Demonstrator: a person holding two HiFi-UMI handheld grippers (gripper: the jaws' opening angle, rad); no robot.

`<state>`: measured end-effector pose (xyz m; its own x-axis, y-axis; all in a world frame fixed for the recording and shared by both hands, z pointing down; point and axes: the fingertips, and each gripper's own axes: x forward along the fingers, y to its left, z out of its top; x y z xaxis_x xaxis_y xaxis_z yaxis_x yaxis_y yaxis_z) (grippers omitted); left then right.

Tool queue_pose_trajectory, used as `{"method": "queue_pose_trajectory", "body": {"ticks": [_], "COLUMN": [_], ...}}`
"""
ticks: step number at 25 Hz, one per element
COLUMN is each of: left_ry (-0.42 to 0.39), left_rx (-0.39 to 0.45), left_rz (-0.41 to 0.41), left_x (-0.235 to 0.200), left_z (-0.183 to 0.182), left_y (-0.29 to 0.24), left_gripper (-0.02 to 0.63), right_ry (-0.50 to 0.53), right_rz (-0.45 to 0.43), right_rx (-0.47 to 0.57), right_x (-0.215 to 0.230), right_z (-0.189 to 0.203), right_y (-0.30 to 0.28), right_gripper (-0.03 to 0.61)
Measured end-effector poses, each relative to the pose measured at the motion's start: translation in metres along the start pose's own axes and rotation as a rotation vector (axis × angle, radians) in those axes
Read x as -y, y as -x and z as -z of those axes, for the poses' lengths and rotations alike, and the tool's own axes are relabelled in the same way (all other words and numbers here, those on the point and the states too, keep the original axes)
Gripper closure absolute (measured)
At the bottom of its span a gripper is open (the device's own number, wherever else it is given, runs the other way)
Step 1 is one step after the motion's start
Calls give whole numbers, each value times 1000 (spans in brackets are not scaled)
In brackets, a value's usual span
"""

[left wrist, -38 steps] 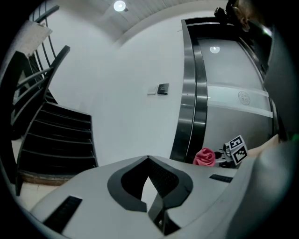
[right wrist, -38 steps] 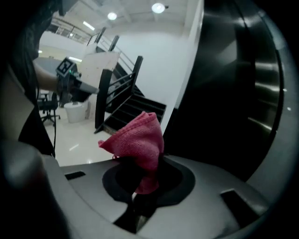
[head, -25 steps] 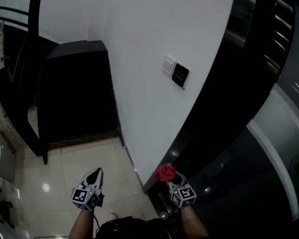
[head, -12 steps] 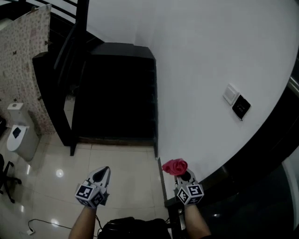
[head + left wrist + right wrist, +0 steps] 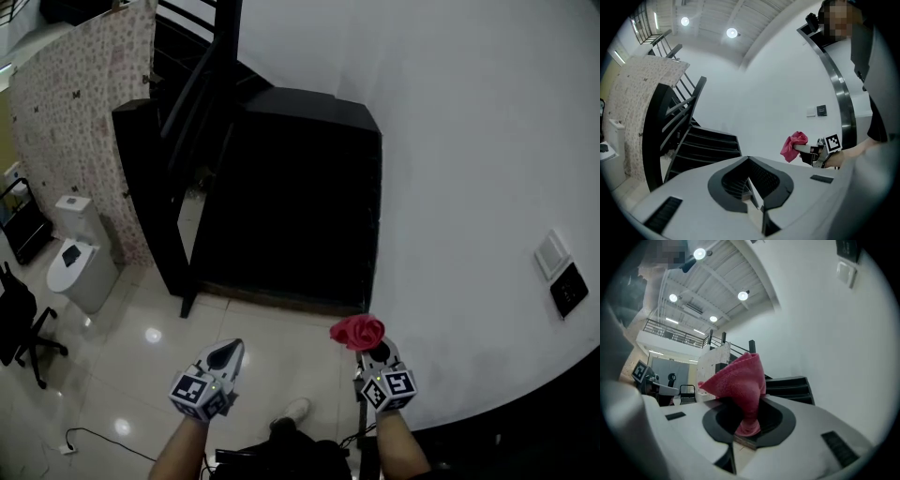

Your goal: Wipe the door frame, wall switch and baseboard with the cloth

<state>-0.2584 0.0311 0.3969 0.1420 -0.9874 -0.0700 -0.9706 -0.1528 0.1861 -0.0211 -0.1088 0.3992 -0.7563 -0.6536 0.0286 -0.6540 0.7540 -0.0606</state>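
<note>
Wall switch (image 5: pixel 551 255) has drifted far right — right hand-held gripper (image 5: pixel 373 353) clamps the red cloth (image 5: pixel 356 331) beside the wall (image 5: pixel 469 141); left hand-held gripper (image 5: pixel 228 352), closed and empty, over open floor (image 5: pixel 141 366).

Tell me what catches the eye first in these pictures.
The pink-red cloth stands out most, bunched in the right gripper low in the head view, close to the white wall. Beyond it a black staircase fills the middle, and a wall switch sits on the wall at far right.
</note>
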Motion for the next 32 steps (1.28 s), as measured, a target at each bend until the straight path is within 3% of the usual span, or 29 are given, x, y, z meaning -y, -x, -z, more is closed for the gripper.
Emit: {"method": "queue_pose_trajectory", "body": {"ticks": [6, 10, 12, 17, 24, 27, 32], "left_ry": [-11, -29, -7, 53, 121, 131, 171], "left_rx": [-9, 11, 16, -55, -156, -171, -223], "left_rz": [0, 66, 139, 466, 1007, 1191, 1409], "left_x": [-38, -45, -45, 22, 160, 198, 247], "left_z": [-15, -33, -34, 1, 34, 29, 34], "left_y": [-98, -183, -227, -341, -440, -460, -473], "left_gripper": [621, 621, 621, 621, 621, 621, 621], "right_ry": [-44, -44, -1, 133, 326, 332, 276], "right_rz": [25, 105, 165, 438, 922, 1120, 1358], "right_rx": [21, 59, 72, 49, 48, 17, 33], "right_x": [71, 132, 152, 226, 292, 301, 299], "right_z": [-10, -32, -46, -84, -191, -227, -299], "right_y": [-94, -122, -128, -82, 40, 87, 135], "right_gripper": [518, 518, 518, 518, 518, 518, 518]}}
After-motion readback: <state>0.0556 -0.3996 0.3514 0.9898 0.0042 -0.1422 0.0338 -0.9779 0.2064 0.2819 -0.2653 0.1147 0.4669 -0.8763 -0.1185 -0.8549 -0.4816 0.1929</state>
